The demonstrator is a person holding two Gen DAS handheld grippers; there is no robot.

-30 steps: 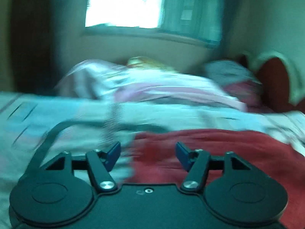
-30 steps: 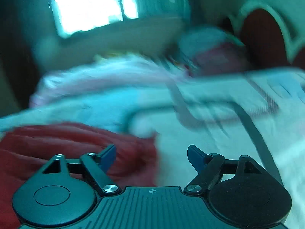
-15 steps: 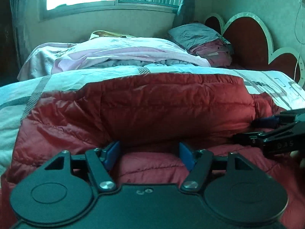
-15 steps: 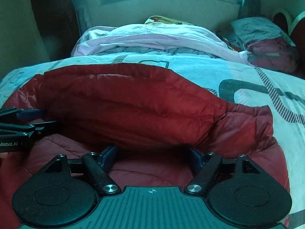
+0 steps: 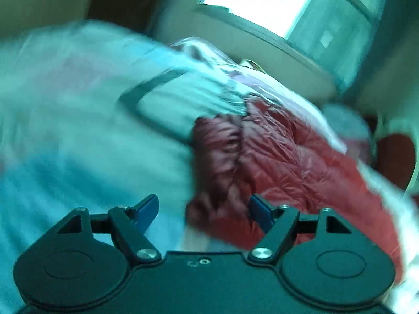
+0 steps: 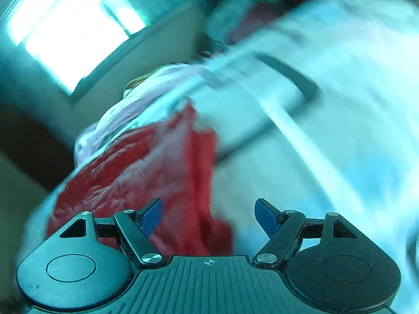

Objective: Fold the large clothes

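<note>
On the pale bedspread (image 5: 78, 120), the red puffer jacket (image 5: 288, 157) apparently lies bunched, blurred.

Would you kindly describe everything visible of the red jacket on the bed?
The red jacket is a puffy, quilted garment with a shiny, crinkled shell that looks like nylon. It lies bunched and creased on the pale patterned bedspread, not spread flat. Both views are motion-blurred, so seams and fastenings cannot be made out. The left gripper and right gripper are open, and neither grips it.
</note>
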